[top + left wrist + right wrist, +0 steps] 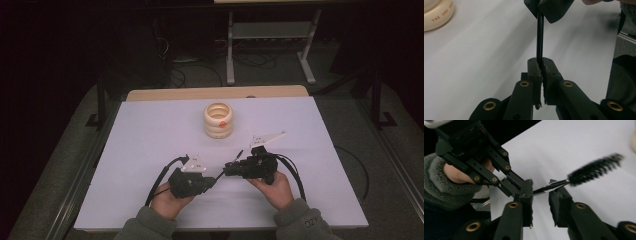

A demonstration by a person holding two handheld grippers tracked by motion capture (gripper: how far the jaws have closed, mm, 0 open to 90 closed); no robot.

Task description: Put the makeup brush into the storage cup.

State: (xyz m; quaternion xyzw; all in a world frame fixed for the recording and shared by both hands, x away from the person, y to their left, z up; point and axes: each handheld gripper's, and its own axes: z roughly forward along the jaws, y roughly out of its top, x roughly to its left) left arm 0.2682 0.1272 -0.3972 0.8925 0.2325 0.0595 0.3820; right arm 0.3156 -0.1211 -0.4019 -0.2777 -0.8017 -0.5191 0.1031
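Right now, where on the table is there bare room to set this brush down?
Bare table lies left and right of the ring stack. It is crowded at the near middle, where the left gripper and right gripper meet on the brush.

brush bristles [595, 169] blurred, ring stack [436, 12] cropped

Left gripper [212, 182]: black linkage body; brass-coloured rivets are seen at the joints.
Right gripper [226, 169]: black, with serrated inner faces on its fingers [560, 202].
Plates: grey, three-cornered, one on each gripper.
Cables: black, looped.
Sleeves [150, 225]: grey-green fleece is worn; small lettering is seen at the right cuff.
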